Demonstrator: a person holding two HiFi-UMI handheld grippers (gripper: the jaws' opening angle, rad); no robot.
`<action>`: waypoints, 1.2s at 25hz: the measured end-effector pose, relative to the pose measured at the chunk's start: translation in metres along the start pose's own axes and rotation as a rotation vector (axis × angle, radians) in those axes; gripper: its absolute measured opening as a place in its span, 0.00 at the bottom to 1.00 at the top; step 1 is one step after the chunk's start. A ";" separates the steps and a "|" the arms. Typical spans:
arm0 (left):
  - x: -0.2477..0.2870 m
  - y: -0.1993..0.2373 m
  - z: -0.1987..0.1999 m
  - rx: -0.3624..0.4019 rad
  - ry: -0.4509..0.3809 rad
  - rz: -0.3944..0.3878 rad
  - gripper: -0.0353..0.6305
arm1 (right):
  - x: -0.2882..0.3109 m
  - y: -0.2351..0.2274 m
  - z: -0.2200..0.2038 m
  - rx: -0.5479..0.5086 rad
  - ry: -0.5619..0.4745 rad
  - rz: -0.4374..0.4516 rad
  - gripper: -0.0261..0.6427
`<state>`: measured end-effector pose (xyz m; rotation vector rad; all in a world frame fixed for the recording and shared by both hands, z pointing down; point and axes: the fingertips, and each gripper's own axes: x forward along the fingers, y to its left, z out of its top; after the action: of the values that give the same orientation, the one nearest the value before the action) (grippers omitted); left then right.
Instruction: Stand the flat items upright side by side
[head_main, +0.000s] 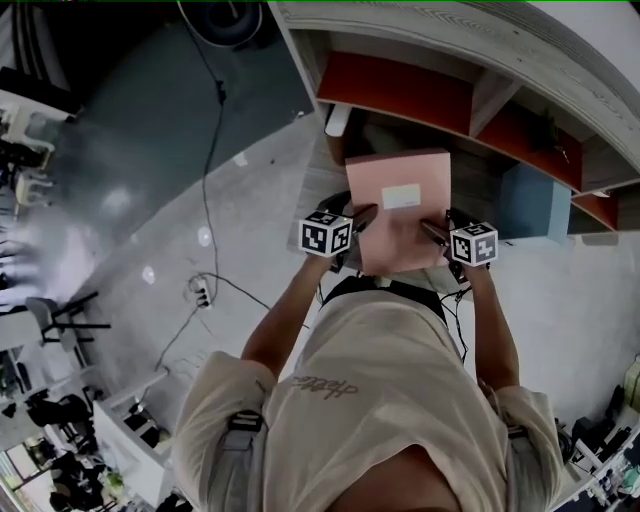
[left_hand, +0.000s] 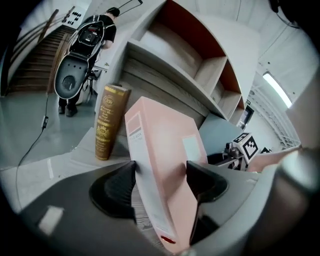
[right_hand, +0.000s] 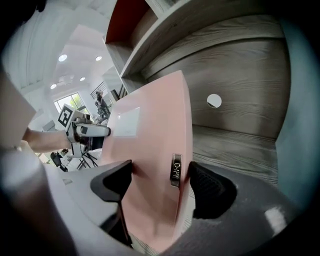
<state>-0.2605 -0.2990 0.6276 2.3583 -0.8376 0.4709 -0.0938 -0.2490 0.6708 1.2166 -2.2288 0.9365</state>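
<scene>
Pink binder (head_main: 402, 205) is up in front of the person's chest, facing the grey shelf unit (head_main: 420, 45). The left gripper (head_main: 362, 216) pinches its left edge and the right gripper (head_main: 436, 232) its right edge. From the head view I can't tell whether its bottom edge rests on anything, because the grippers and the person's shirt cover it. The shelf bay behind it is mostly blocked too.

In the left gripper view, the left gripper (left_hand: 160, 174) has both dark pads pressed on the pink binder (left_hand: 162, 145), one on each side, with no gap. The binder leans over rather than standing straight. A brown book (left_hand: 107, 122) stands upright on the shelf board beyond, apart from the binder. The gilt print on its spine is too small to read.

In the right gripper view, the right gripper (right_hand: 157, 180) is likewise clamped on the pink binder (right_hand: 150, 140), just beside a small metal clip (right_hand: 176, 170) on its edge.

The covers look like stiff, smooth board, so I'd judge it rigid but inclined to slip or twist. Holding it low on both side edges, as now, seems best. Whether it is full or empty, and so heavy or light, nothing shows. A tall, narrow thing like this may topple unless it is set just beside the brown book.
</scene>
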 end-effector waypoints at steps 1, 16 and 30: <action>-0.002 -0.003 0.005 0.015 -0.008 -0.008 0.54 | -0.003 0.002 0.000 -0.005 -0.016 -0.014 0.58; -0.030 -0.049 0.041 0.192 -0.125 -0.136 0.51 | -0.041 0.007 0.008 -0.182 -0.162 -0.163 0.58; -0.049 -0.073 0.031 0.325 -0.138 -0.191 0.51 | -0.054 0.005 -0.008 -0.263 -0.158 -0.244 0.54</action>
<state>-0.2445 -0.2501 0.5493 2.7650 -0.6237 0.3919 -0.0692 -0.2109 0.6398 1.4359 -2.1724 0.4517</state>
